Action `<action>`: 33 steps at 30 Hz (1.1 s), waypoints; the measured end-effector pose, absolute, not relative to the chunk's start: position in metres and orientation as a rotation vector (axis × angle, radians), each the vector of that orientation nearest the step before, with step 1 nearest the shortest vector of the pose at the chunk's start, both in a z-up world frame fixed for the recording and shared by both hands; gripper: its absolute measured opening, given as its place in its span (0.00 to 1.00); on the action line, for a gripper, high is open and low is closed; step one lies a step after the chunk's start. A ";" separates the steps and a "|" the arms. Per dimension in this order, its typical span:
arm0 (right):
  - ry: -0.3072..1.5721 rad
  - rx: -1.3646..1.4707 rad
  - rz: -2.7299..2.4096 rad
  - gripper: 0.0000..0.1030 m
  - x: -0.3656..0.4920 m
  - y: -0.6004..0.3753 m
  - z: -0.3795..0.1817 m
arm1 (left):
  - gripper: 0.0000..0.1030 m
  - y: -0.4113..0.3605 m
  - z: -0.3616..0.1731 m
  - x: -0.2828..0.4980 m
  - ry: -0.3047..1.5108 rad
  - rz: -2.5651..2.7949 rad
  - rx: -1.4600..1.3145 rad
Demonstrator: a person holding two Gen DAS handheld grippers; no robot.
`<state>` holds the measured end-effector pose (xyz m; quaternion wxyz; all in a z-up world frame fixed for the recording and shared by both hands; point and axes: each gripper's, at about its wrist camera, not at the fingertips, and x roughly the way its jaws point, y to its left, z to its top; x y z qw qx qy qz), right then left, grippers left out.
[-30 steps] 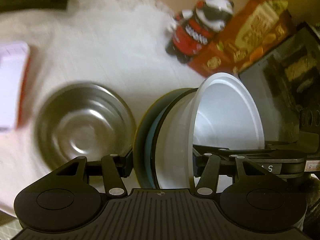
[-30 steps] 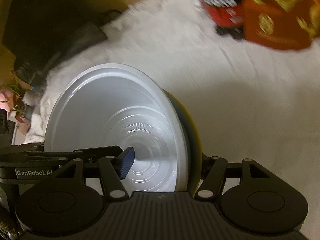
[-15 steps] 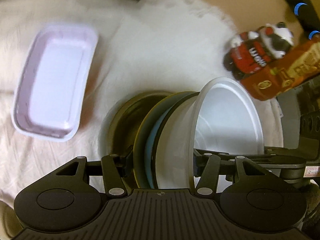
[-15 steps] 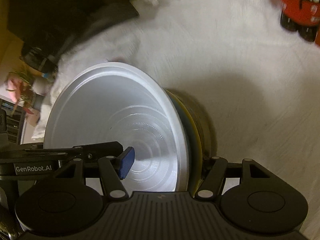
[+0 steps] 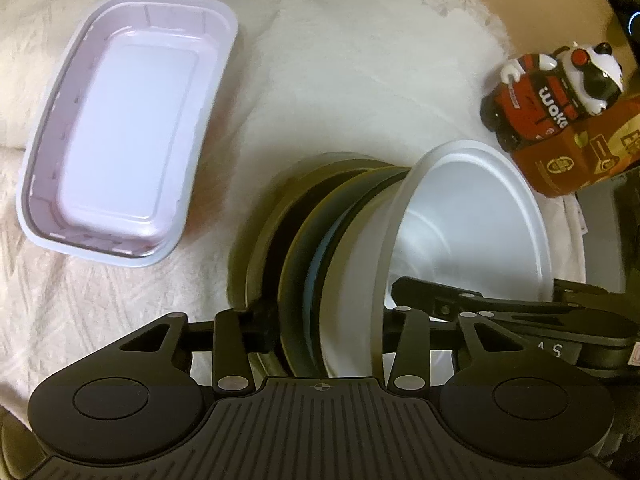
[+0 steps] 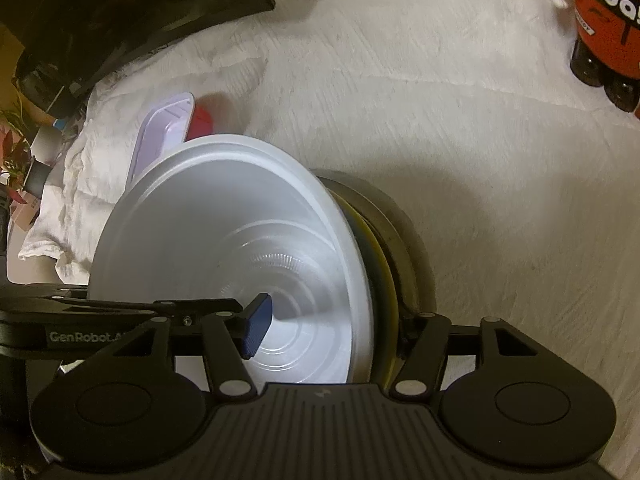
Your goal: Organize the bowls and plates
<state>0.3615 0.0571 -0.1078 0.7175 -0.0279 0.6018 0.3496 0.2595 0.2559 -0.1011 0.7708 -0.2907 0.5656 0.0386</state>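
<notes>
Now | white cloth (image 5: 340, 92) fills both frames | lavender tray (image 5: 120, 128) upper left, empty | nested stack (image 5: 320, 264) on edge at centre, white bowl (image 6: 224, 264) outermost | left gripper (image 5: 324, 332) and right gripper (image 6: 328, 332) both clamp that stack | panda figurine (image 5: 556, 88) upper right

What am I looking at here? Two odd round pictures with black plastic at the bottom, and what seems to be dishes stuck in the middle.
No robot: a person holds two hand-held grippers, each with a wide-angle camera looking along its fingers. The black plastic is the gripper itself. The left gripper and the right gripper both clamp one stack of dishes on edge: a white plastic bowl nested with dark plates. On the white fluffy cloth lie a lilac rectangular plastic tray and a panda toy.
</notes>
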 end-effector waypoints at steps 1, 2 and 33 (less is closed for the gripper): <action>1.327 -0.060 0.771 0.61 0.361 0.056 -0.107 | 0.43 0.257 -0.102 0.259 1.224 0.084 -0.633; 1.323 -0.061 0.771 0.62 0.362 0.057 -0.107 | 0.43 0.256 -0.102 0.258 1.222 0.084 -0.633; 1.247 -0.050 0.779 0.59 0.356 0.053 -0.071 | 0.39 0.270 -0.074 0.257 1.191 0.085 -0.551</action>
